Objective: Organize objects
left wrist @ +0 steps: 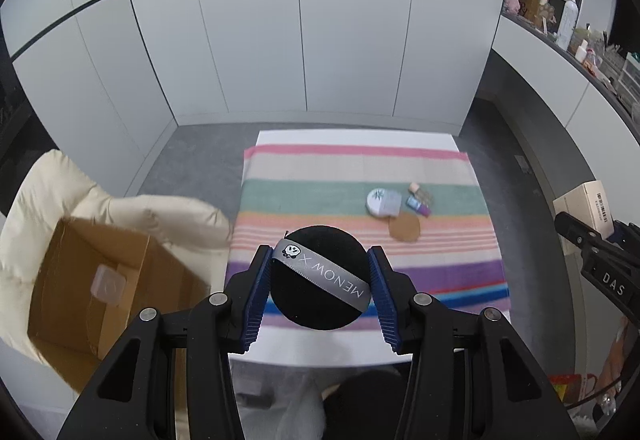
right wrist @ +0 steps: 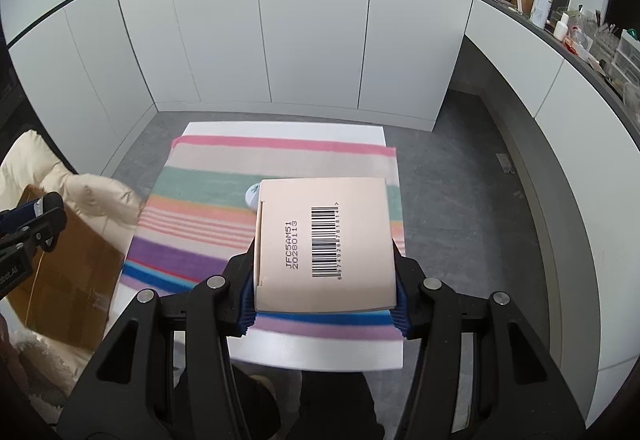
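A round black powder puff with a grey printed ribbon sits between the blue pads of my left gripper, which is shut on it above the near part of the striped cloth. My right gripper is shut on a pale pink box with a barcode on top, held over the cloth. That box also shows at the right edge of the left wrist view. On the cloth lie a white round compact, a tan round pad and a few small cosmetics.
An open cardboard box rests on a cream cushion left of the white table; a small clear container lies inside. White cabinets stand behind. A cluttered shelf runs along the right. Grey floor surrounds the table.
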The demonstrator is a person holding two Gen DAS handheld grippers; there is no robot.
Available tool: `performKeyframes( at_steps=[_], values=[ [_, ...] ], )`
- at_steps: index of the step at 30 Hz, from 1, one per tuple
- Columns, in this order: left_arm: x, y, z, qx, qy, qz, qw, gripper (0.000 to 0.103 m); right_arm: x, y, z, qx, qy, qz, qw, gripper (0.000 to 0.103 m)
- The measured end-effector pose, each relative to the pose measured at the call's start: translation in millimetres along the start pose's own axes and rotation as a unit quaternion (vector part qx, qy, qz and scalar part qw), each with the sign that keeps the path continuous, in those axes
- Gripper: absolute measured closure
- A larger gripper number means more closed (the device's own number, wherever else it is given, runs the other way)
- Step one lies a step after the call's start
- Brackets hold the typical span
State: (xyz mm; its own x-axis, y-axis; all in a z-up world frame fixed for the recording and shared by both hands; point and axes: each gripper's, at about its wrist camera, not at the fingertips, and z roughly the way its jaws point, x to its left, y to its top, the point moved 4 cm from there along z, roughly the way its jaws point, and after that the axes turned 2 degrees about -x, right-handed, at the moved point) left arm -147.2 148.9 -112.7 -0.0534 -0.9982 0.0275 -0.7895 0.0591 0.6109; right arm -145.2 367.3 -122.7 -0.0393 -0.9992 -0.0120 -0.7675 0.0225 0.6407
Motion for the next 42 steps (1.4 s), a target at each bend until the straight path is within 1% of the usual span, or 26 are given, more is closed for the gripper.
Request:
performKeyframes(
  at_steps=[8,10,12,14,17,18,20,21,23,30,33,35,42],
  values=[
    [16,-28,-19,0.004,0.002,-0.005,1.0,0.054,16,-47,-30,0.003,0.014,-0.006,1.0,0.049],
    [19,-35,-19,0.013,0.005,-0.005,0.9999,0.054,19,-58,-34,0.006,0.014,-0.008,1.0,0.049],
    [23,-41,-16,0.026,-0.003,-0.011,0.9996,0.054,22,-70,-39,0.01,0.015,-0.008,1.0,0.049],
    [27,-50,-17,0.031,-0.004,-0.012,0.9994,0.054,23,-82,-44,0.017,0.009,-0.005,1.0,0.049],
    [28,-61,-22,0.02,0.007,0.008,0.9998,0.054,21,-95,-54,0.02,0.012,-0.001,1.0,0.049],
    [29,-63,-23,0.009,0.018,0.018,0.9996,0.054,20,-99,-56,0.022,0.014,0.003,1.0,0.049],
    [32,-65,-23,0.001,0.027,0.021,0.9994,0.054,18,-107,-59,0.028,0.019,0.01,0.999,0.049],
    [35,-63,-21,0.004,0.023,0.016,0.9996,0.054,17,-109,-61,0.03,0.019,0.011,0.999,0.049],
    [40,-61,-18,0.011,0.008,0.004,0.9999,0.054,15,-112,-62,0.031,0.012,0.01,0.999,0.049],
    [44,-62,-16,0.018,-0.001,-0.001,0.9998,0.054,14,-112,-60,0.039,0.01,0.015,0.999,0.049],
    [49,-64,-17,0.018,0.005,-0.003,0.9998,0.054,18,-111,-60,0.041,0.002,0.002,0.999,0.049],
    [58,-67,-17,0.02,0.011,-0.012,0.9997,0.054,21,-110,-59,0.041,0.0,-0.003,0.999,0.049],
    [102,-83,-17,0.037,0.027,-0.056,0.9974,0.054,45,-101,-54,0.041,0.015,-0.024,0.999,0.049]
  ],
)
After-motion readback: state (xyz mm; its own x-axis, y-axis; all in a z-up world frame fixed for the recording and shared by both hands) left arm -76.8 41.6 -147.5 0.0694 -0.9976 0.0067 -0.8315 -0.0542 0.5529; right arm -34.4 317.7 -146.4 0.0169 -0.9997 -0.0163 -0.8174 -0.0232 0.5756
